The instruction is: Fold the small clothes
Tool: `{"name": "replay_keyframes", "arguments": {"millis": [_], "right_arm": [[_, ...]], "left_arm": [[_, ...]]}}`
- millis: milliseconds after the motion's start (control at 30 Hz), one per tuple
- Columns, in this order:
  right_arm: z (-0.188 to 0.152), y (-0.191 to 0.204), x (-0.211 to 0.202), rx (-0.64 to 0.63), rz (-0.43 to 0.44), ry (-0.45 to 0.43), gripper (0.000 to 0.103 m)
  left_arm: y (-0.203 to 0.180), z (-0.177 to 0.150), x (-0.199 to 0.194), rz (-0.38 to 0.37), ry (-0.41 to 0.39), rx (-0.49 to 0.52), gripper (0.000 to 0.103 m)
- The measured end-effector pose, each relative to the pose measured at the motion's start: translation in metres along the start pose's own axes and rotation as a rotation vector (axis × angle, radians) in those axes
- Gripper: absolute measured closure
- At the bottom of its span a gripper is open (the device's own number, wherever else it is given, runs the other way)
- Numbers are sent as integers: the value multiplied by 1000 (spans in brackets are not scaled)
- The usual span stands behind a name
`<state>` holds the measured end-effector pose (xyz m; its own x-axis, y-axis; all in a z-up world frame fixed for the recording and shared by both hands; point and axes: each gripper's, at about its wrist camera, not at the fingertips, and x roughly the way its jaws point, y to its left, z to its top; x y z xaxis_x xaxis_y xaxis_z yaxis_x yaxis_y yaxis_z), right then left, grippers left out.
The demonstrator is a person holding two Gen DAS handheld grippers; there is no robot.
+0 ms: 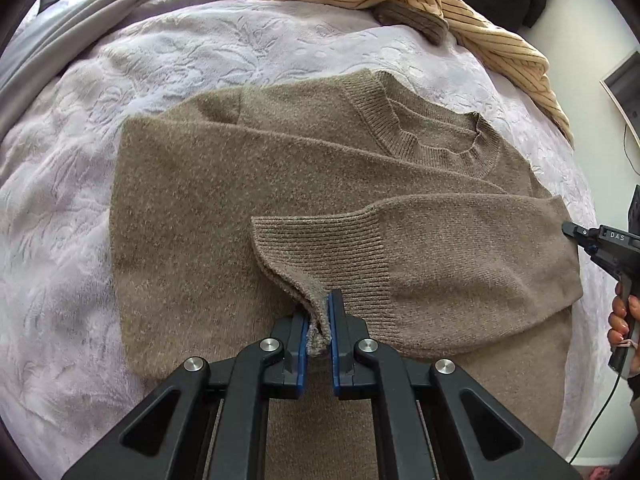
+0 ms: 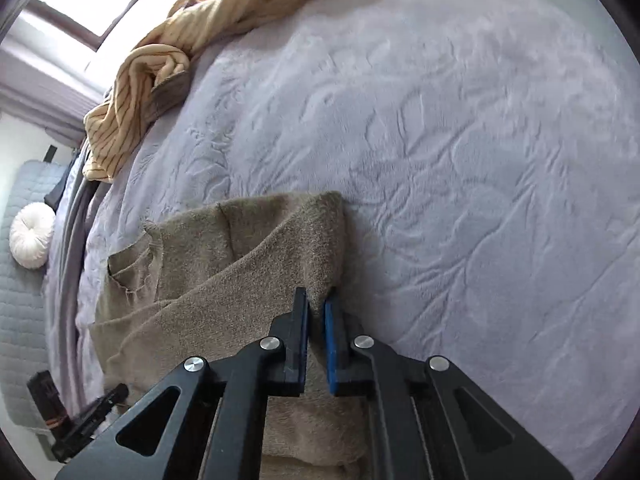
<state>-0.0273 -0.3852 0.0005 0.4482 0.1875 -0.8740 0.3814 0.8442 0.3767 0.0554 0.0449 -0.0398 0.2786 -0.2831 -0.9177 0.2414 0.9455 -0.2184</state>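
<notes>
On the pale bedspread (image 1: 168, 64) the brown sweater (image 1: 208, 184) lies flat, its sleeve cuff (image 1: 320, 252) pinched in the left gripper (image 1: 319, 320) for folding across, while the right gripper (image 2: 317, 312) looks clamped on the sweater's edge.

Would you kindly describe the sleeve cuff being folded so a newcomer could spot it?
On the pale embossed bedspread lies a brown sweater. Its ribbed cuff, folded across the body, is pinched by the left gripper, unlike the ribbed collar higher up.
</notes>
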Motion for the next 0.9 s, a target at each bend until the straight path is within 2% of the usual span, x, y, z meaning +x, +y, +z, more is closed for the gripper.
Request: {"name": "replay_keyframes", "arguments": {"millis": [100,200,300,400,467,500,533,567,667,733,800,900], "right_arm": [[2,-15,13,13,-48,32,95],[-3,-21,20,19,-70,19,95],[-7,-17,16,4,-105,7,95],[-10,-19,5,39,-128,17,94],[-18,-23,-14,102,-153,7,79],[-27,-25,-24,140,-115,1,70],[-37,-28,-32,164,-69,-2,48],[-48,-28,-40,187,-8,0,37],[-75,-20,-43,225,129,65,37],[-89,-13,-30,268,205,133,37],[-95,-9,-14,315,238,165,39],[-100,-9,0,379,261,159,47]], "left_arm": [[0,3,5,10,-5,5,95],[4,0,1,18,-3,18,95],[10,-7,-8,101,2,59,95],[26,-14,-17,205,27,47,95],[36,-17,-28,178,25,18,95],[38,-17,-32,170,17,9,95],[38,-17,-37,168,9,1,95],[38,-16,-39,164,5,0,95],[31,-12,-39,138,3,0,95],[23,-10,-34,121,11,2,95],[12,-10,-31,107,11,10,95],[0,-5,-31,79,-5,26,95]]}}
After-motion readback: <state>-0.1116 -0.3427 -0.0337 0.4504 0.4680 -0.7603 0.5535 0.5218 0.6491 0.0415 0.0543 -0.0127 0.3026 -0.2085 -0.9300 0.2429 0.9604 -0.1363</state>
